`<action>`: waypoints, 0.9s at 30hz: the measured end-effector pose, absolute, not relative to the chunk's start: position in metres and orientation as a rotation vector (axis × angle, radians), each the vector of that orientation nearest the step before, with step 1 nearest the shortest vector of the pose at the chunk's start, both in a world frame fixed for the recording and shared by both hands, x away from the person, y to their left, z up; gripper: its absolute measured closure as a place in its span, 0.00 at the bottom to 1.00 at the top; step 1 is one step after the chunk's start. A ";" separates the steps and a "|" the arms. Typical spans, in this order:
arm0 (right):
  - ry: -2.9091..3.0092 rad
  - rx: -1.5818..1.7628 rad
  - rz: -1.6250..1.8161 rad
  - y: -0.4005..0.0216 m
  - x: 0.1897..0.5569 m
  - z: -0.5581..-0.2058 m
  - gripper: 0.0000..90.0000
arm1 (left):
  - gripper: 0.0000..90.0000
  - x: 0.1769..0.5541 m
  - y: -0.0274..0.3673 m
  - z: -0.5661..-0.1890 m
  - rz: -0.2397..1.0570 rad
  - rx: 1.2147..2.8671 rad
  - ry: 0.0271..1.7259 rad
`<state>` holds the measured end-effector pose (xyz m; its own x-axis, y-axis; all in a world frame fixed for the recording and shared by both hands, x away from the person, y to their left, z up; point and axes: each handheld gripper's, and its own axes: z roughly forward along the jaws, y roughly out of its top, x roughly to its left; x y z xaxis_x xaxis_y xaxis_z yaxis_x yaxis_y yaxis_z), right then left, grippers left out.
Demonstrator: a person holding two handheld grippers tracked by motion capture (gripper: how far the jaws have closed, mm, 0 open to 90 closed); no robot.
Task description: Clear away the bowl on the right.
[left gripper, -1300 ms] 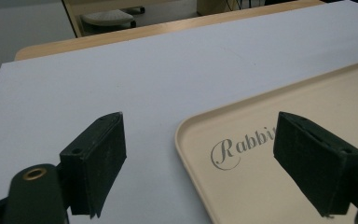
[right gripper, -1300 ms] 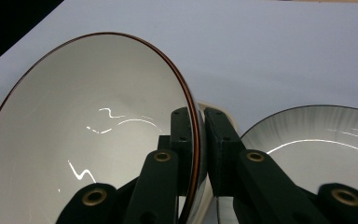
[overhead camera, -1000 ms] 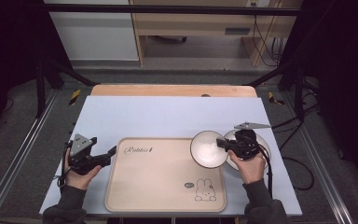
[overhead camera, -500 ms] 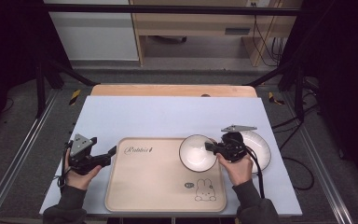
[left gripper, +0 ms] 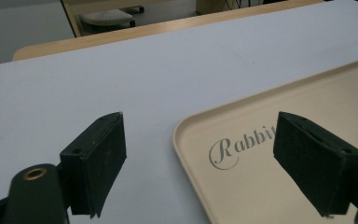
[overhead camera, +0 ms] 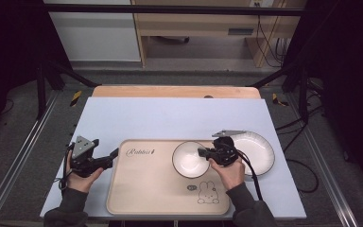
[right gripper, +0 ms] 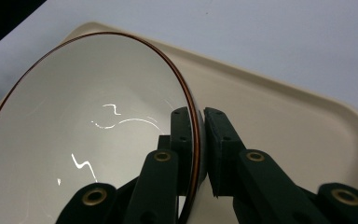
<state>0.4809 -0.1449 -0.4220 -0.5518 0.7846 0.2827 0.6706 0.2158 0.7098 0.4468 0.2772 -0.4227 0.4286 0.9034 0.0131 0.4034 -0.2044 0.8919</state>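
White glazed bowl with a thin brown rim, tilted, was over the right part of the beige tray. Left of the tray, the left gripper stood wide open and empty at the tray's edge. The right gripper was clamped on the bowl's rim. Right of the tray lay a white plate. Pale blue table, dark surroundings.
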 end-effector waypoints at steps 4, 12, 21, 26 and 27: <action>2.358 1.419 1.243 -0.140 0.482 -0.427 0.92 | 0.19 0.447 0.277 -0.423 0.707 1.795 1.124; 2.398 1.428 1.225 -0.133 0.484 -0.434 0.92 | 0.19 0.447 0.277 -0.423 0.709 1.795 1.124; 2.423 1.426 1.180 -0.128 0.486 -0.443 0.91 | 0.19 0.447 0.277 -0.423 0.707 1.796 1.124; 2.427 1.431 1.172 -0.127 0.487 -0.446 0.91 | 0.19 0.447 0.277 -0.424 0.707 1.796 1.126; 2.427 1.431 1.172 -0.127 0.487 -0.446 0.91 | 0.19 0.447 0.277 -0.424 0.707 1.796 1.125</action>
